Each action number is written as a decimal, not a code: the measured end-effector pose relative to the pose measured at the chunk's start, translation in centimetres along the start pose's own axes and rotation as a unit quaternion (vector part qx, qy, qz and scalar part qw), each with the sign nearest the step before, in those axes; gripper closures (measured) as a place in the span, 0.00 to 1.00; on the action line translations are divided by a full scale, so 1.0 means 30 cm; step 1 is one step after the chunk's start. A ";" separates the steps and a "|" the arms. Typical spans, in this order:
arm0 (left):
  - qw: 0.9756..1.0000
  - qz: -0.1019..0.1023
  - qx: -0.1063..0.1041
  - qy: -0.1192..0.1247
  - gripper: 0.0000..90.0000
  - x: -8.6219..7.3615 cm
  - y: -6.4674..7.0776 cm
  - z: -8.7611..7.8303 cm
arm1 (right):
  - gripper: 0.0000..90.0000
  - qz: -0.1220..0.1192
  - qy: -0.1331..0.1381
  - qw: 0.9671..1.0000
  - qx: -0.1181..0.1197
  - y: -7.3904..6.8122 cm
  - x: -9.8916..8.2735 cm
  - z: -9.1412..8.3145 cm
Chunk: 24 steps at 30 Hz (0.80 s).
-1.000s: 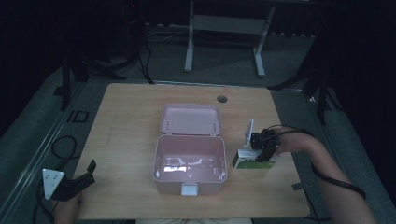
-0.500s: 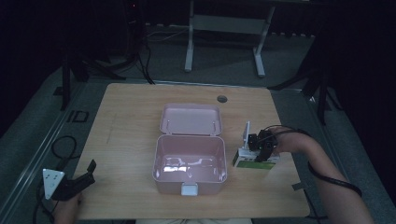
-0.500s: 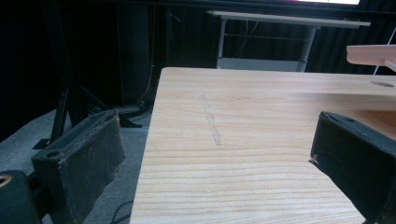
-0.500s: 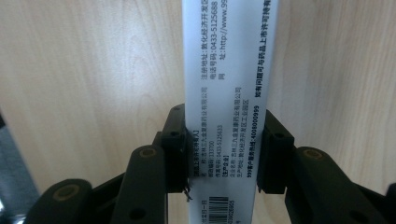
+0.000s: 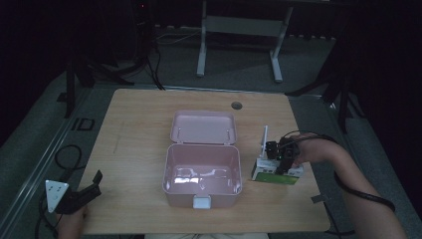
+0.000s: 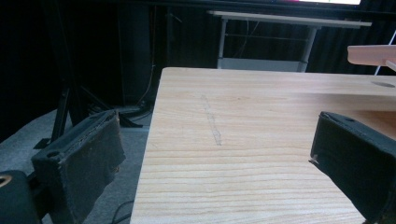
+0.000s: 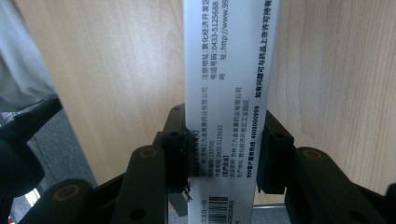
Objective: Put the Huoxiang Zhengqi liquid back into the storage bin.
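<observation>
Dim lab or studio, wooden table (image 5: pixel 144 144), black curtains, grey carpet, metal desk frame (image 5: pixel 239 30), trailing cables

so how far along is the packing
Done: the pink box sits open with its lid back, nothing visible inside it. In hand: the right gripper is shut on a white medicine carton, beside the box. Left: getting the carton into the box. The left gripper idles open.
</observation>
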<state>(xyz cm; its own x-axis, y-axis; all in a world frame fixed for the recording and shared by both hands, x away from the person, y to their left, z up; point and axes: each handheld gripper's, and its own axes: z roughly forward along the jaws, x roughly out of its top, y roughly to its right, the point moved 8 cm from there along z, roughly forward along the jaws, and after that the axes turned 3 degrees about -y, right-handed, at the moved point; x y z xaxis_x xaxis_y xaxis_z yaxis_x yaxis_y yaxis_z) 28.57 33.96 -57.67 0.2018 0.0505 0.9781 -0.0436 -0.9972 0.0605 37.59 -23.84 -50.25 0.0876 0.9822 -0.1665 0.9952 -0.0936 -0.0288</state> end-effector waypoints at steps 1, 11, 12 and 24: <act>1.000 0.000 0.000 0.000 0.03 0.000 0.000 0.000 | 0.69 0.001 0.000 1.000 -0.001 -0.005 0.001 -0.010; 1.000 0.000 0.000 0.001 0.03 0.000 -0.001 -0.001 | 0.69 0.000 0.022 1.000 -0.009 -0.057 0.020 -0.139; 1.000 0.000 0.000 0.001 0.03 0.000 -0.001 -0.001 | 0.69 -0.001 0.022 1.000 -0.010 -0.060 0.021 -0.148; 1.000 -0.003 -0.002 0.001 0.03 0.000 -0.001 -0.001 | 0.69 0.021 0.038 0.999 -0.024 -0.073 0.047 -0.319</act>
<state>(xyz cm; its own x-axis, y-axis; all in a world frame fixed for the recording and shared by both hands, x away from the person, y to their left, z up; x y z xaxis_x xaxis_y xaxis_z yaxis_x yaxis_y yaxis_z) 28.54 33.99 -57.66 0.2007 0.0558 0.9781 -0.0466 -0.9967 0.0664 35.96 -20.69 -41.00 0.1312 0.9871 -0.0914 0.9913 -0.1296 0.0234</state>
